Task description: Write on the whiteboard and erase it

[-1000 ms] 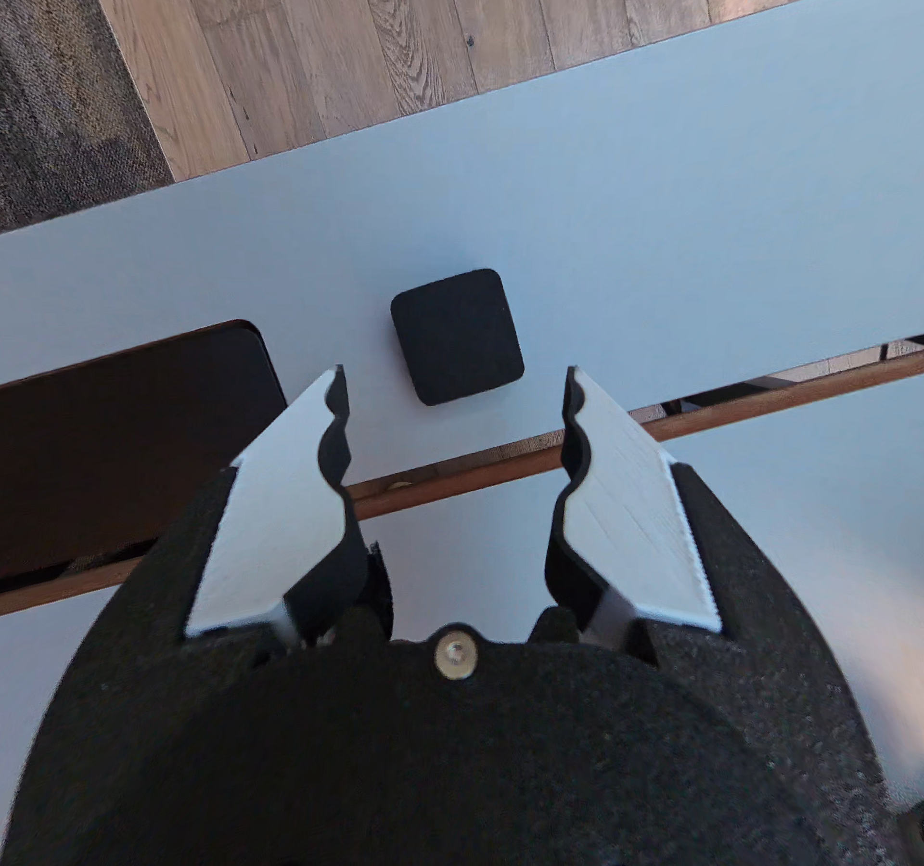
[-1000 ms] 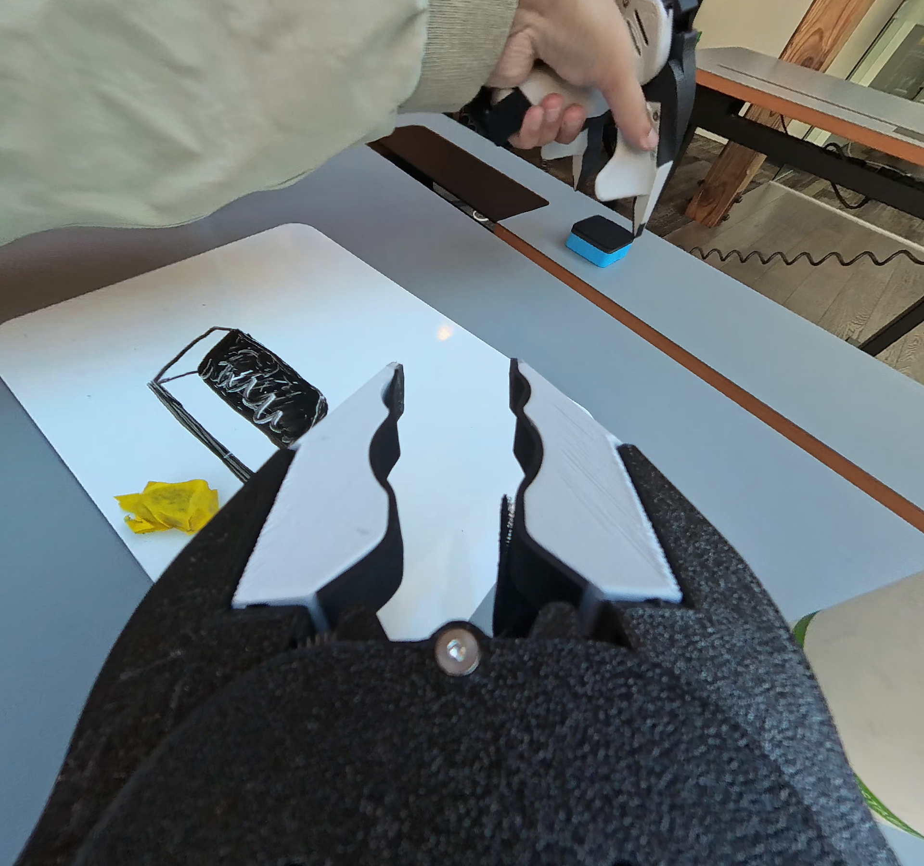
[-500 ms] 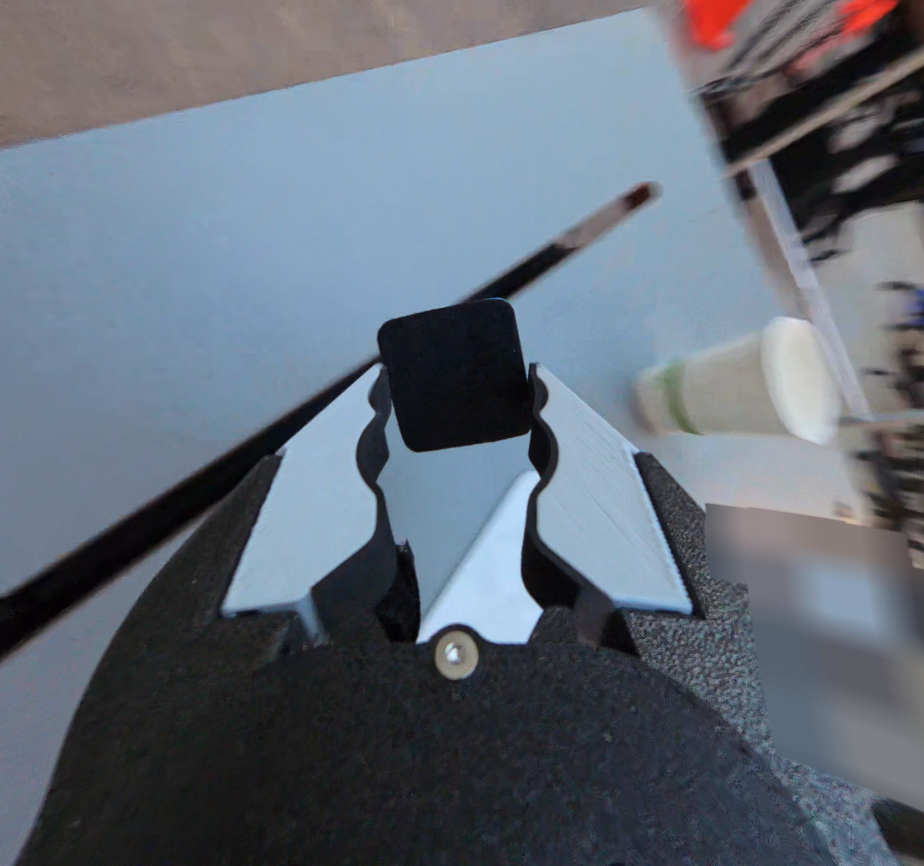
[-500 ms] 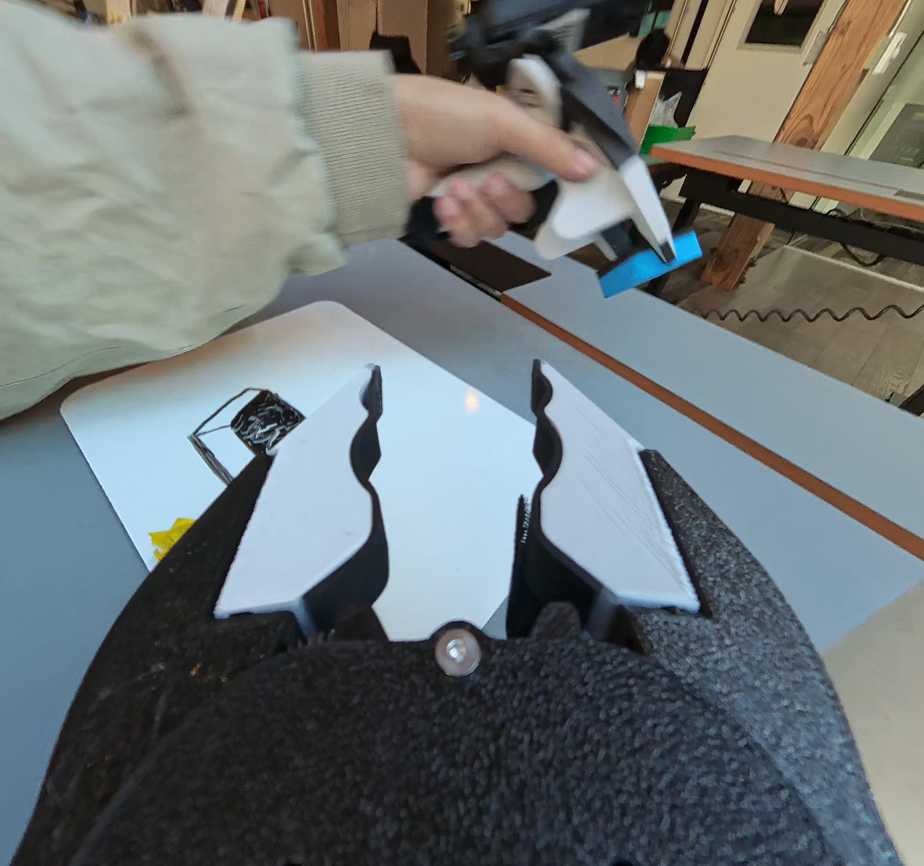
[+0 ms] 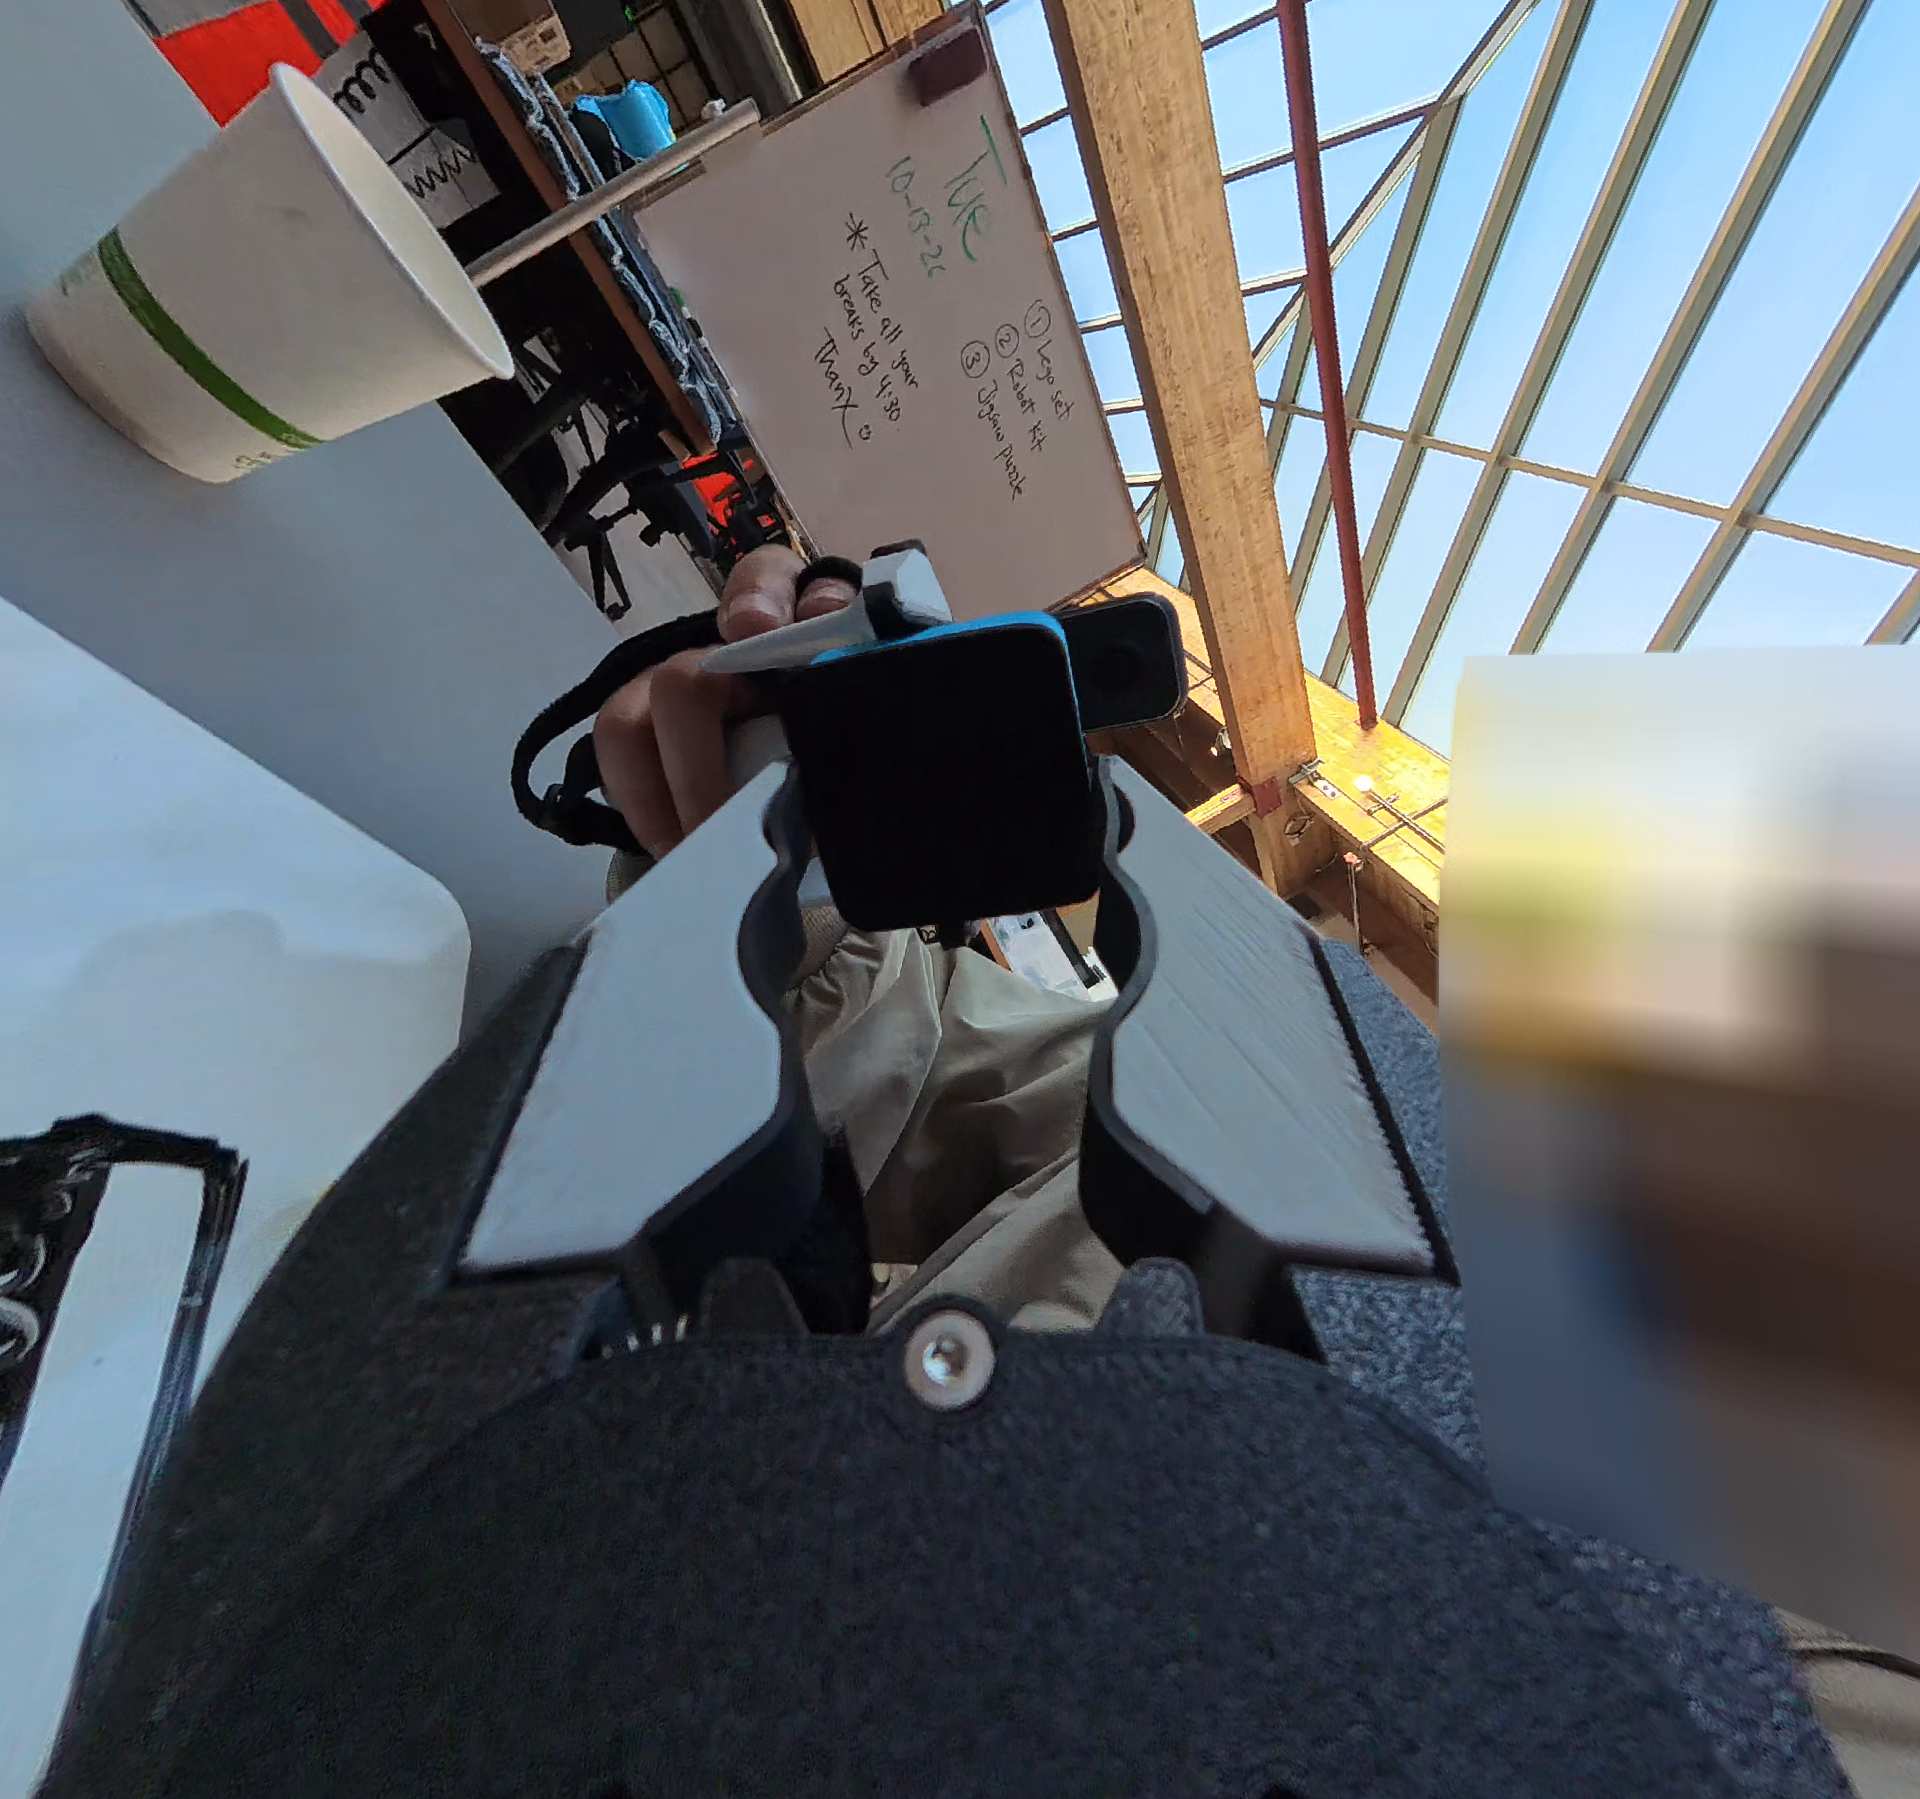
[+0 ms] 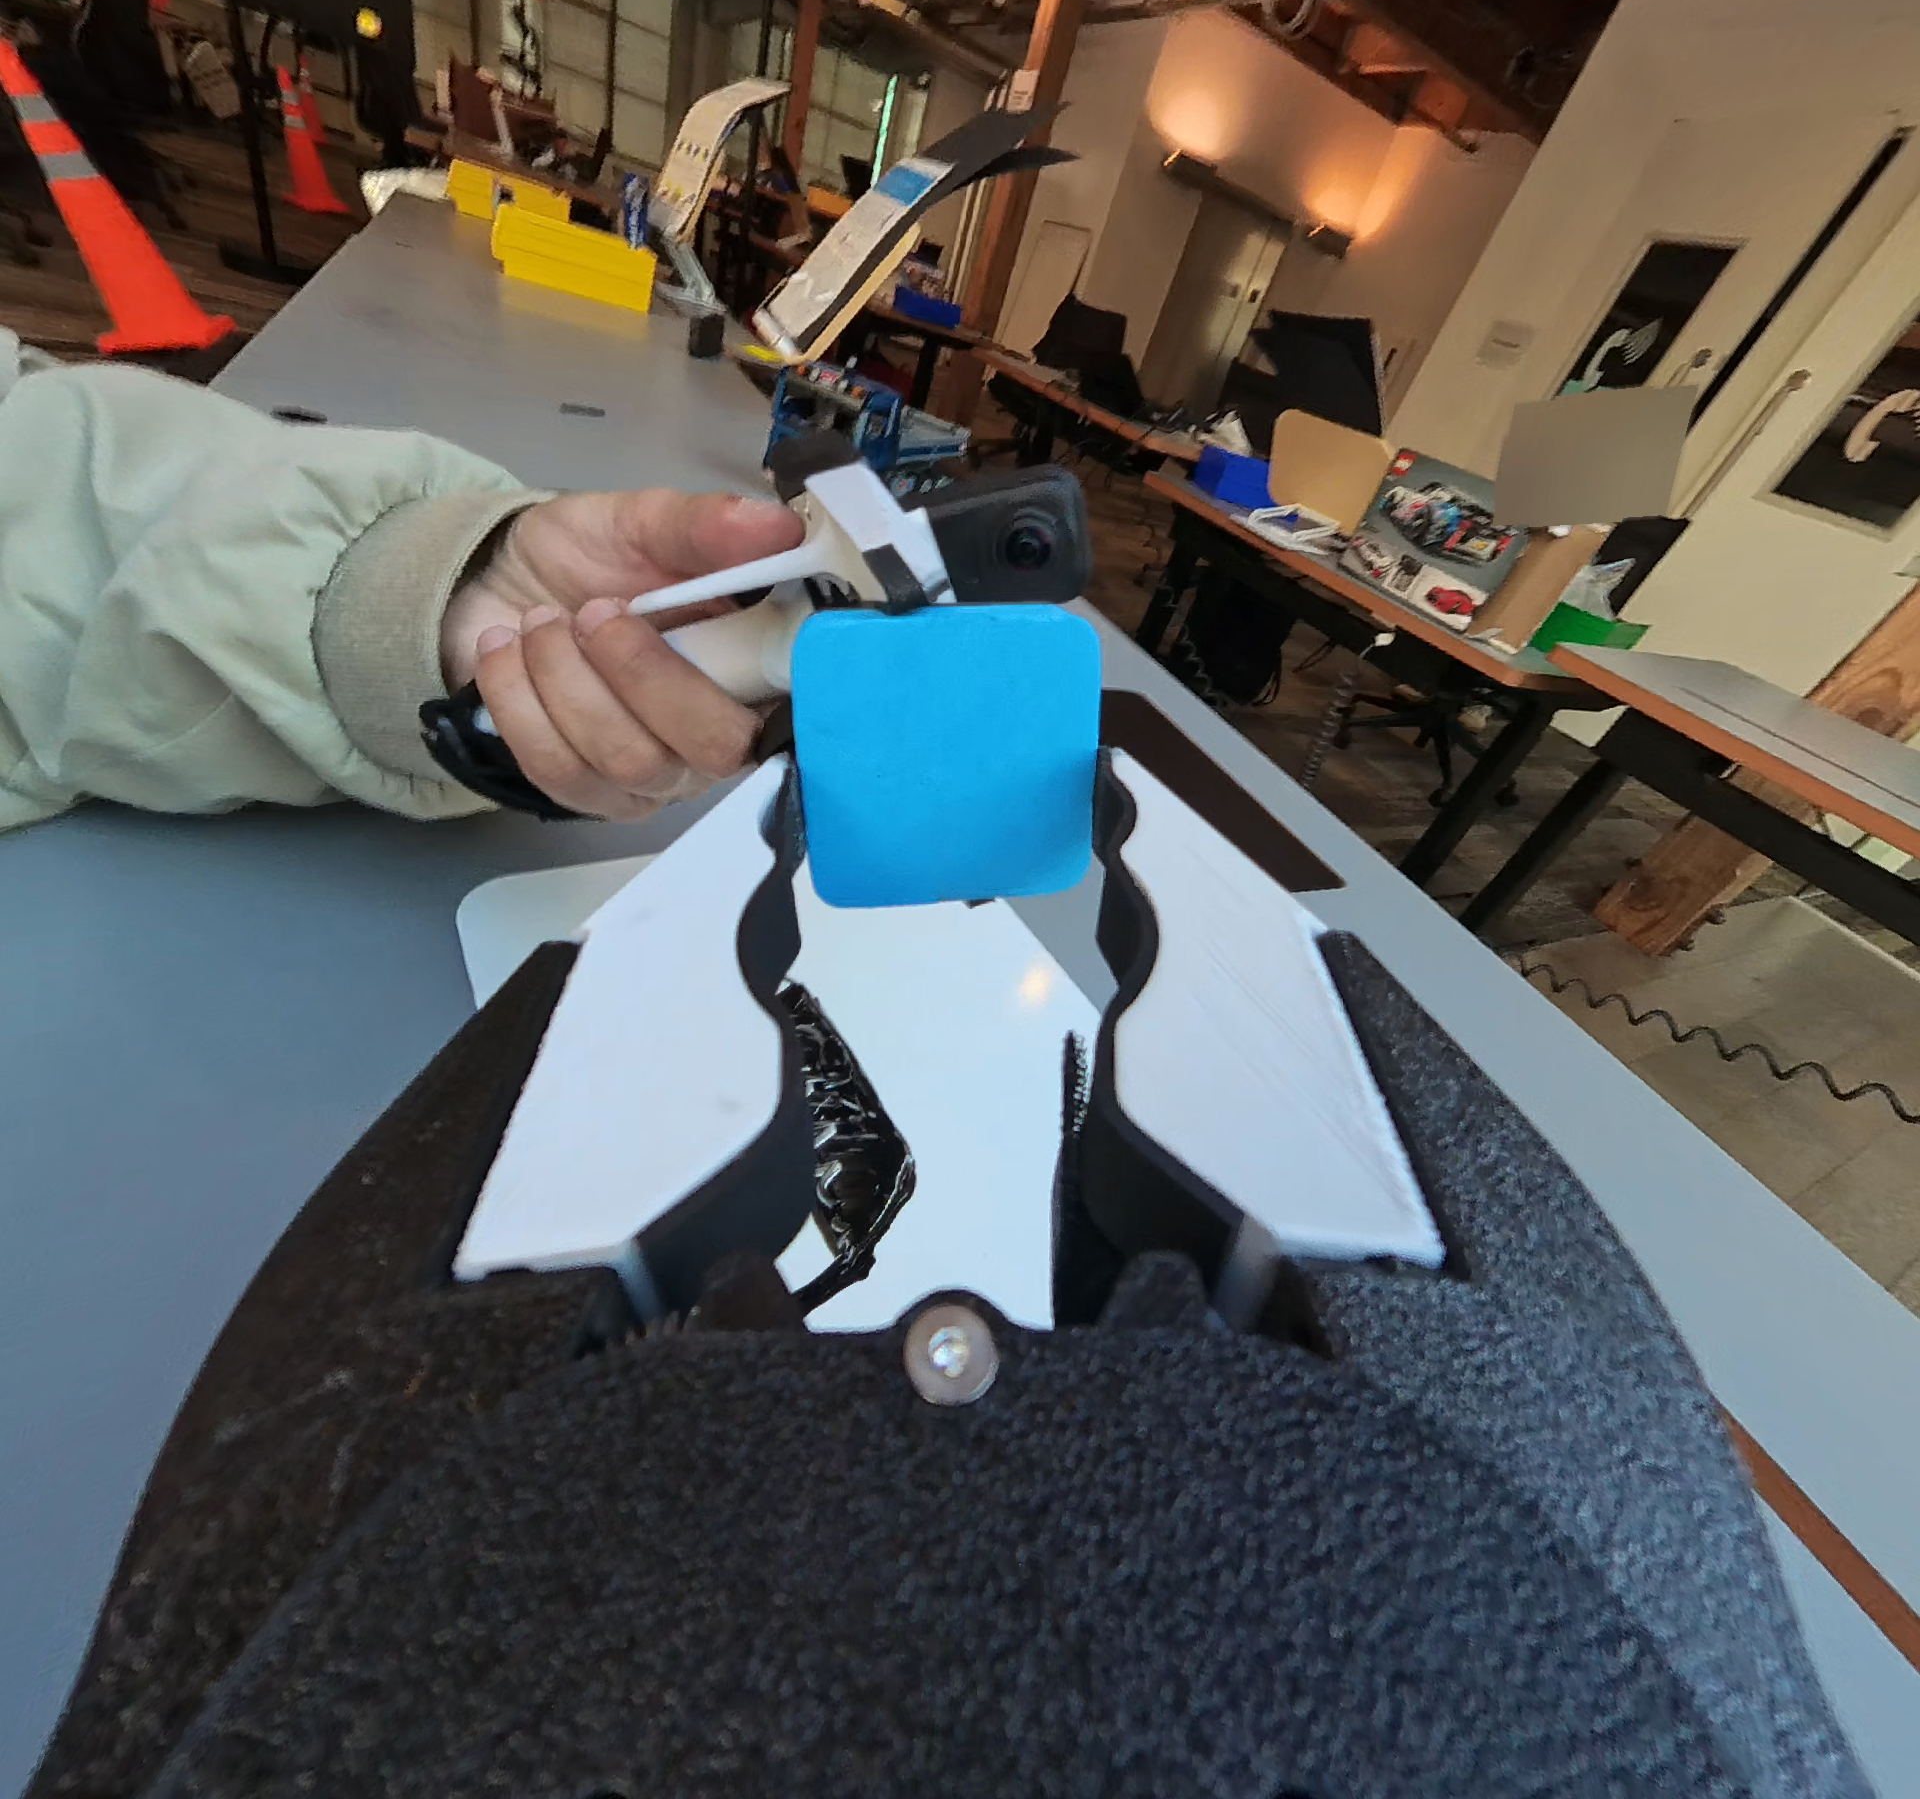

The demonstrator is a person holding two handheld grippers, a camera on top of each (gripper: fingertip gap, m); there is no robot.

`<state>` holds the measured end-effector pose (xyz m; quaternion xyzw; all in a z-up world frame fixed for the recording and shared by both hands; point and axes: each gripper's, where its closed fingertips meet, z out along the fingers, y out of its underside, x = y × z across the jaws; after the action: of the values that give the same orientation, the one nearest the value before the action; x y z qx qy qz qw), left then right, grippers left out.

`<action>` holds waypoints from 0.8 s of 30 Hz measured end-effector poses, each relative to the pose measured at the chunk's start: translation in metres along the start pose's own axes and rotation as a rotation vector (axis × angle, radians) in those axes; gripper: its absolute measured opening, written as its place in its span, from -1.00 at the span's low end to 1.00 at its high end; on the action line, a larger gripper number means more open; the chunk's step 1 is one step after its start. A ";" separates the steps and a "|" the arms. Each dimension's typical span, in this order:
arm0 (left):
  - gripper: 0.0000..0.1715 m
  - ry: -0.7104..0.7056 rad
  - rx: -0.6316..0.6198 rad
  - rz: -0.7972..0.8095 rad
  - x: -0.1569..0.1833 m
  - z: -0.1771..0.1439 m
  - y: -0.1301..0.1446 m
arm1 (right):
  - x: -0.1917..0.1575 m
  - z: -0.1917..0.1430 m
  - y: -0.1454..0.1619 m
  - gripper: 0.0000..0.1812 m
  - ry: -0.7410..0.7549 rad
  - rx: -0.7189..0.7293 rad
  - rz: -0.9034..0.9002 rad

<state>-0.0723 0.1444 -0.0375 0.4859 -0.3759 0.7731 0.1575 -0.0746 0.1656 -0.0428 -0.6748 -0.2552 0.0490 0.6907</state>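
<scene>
Between both tools (image 5: 951,804) (image 6: 945,793), a clamped eraser (image 6: 943,754) hides their tips.

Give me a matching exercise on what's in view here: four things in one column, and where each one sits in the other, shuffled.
Things:
1. square foam eraser, blue one face, black the other
2. white paper cup with green band
3. orange traffic cone
4. flat white board with black scribble

Places:
A. on the floor beyond the tables
B. lying flat on the grey table
C. off the table, between the left tongs
D. standing upright on the grey table

Pairs: 1-C, 2-D, 3-A, 4-B
</scene>
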 end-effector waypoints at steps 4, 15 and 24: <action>-0.37 0.008 -0.038 -0.033 0.003 -0.018 0.013 | -0.020 0.016 -0.008 -0.37 -0.095 -0.006 -0.019; -0.22 -0.790 -0.287 0.708 -0.061 -0.118 0.049 | -0.013 0.029 0.075 -0.39 -0.290 -0.720 0.035; -0.32 -1.076 -0.611 0.958 -0.108 -0.161 0.089 | -0.051 0.060 0.149 -0.38 -0.510 -1.192 -0.008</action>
<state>-0.1766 0.2165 -0.2094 0.5136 -0.7657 0.2772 -0.2703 -0.1024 0.2119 -0.2020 -0.9087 -0.3973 0.0551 0.1155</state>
